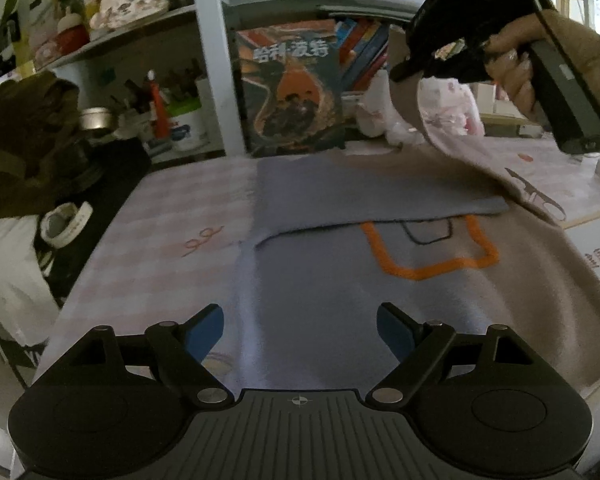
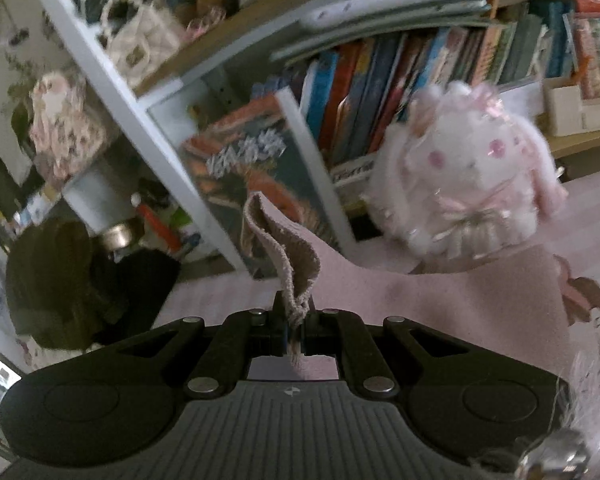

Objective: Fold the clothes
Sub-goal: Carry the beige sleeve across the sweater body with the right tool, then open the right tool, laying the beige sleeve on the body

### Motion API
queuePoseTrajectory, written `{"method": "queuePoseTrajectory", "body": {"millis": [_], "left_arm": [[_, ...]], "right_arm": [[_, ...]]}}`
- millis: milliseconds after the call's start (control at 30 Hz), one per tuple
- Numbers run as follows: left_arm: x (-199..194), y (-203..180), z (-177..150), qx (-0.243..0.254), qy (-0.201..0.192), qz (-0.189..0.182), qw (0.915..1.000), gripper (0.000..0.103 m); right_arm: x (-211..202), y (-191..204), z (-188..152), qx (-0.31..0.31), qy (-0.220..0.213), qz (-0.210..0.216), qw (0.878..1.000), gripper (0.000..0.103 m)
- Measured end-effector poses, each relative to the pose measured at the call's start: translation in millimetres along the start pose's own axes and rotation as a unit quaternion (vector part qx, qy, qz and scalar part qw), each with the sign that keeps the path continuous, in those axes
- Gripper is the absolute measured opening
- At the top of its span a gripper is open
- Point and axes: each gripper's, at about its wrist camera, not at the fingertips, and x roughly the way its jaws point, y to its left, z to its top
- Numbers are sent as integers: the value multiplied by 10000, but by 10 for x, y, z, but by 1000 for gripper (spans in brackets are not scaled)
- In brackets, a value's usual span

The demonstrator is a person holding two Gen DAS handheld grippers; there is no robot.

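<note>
Your right gripper (image 2: 299, 320) pinches the sweater (image 1: 380, 280) hem at twelve o'clock; left gripper (image 1: 299, 334) gapes empty. Tugging may drag it askew.

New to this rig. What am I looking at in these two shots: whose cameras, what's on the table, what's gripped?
No robot arm here: a person holds a two-finger gripper in each hand, each with a fisheye camera looking along its fingers.

The left wrist view shows the left gripper open and empty over a garment spread on the checked tablecloth, partly folded, with an orange outline. The person's hand carries the right gripper, lifting the garment's edge.

The right wrist view shows those jaws shut on that edge. Behind are a bookshelf and a plush toy.
</note>
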Motion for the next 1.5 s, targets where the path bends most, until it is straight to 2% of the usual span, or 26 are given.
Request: {"method": "queuePoseTrajectory", "body": {"millis": [333, 467, 500, 533, 600, 633, 700, 900, 1100, 1267, 1500], "left_arm": [[-53, 282, -112, -218, 48, 93, 9997, 86], [-83, 326, -134, -247, 51, 118, 9996, 86], [-87, 331, -134, -245, 47, 121, 9996, 86], [-91, 334, -134, -242, 41, 120, 9996, 86], [-95, 332, -134, -235, 13, 108, 9997, 86], [-94, 331, -131, -241, -2, 96, 9997, 86], [-84, 329, -120, -263, -31, 63, 9996, 86], [3, 340, -71, -343, -100, -56, 9993, 89], [128, 319, -33, -377, -76, -247, 9990, 89], [232, 238, -20, -262, -17, -421, 9988, 89], [287, 119, -23, -169, 39, -479, 9987, 90]], "right_arm": [[507, 232, -316, -482, 588, -408, 9963, 5], [629, 253, -410, -515, 801, -381, 9947, 11], [654, 258, -432, -518, 852, -364, 9944, 18], [652, 277, -448, -556, 874, -315, 9941, 31], [625, 325, -476, -663, 891, -179, 9936, 43], [601, 350, -484, -724, 892, -99, 9933, 44], [529, 382, -497, -824, 886, -10, 9926, 53], [160, 258, -560, -879, 837, -112, 9925, 62], [-375, -127, -821, -793, 810, -689, 9912, 63], [-831, -468, -1178, -650, 794, -1334, 9857, 64], [-1362, -792, -1662, -387, 904, -1964, 9756, 65]]}}
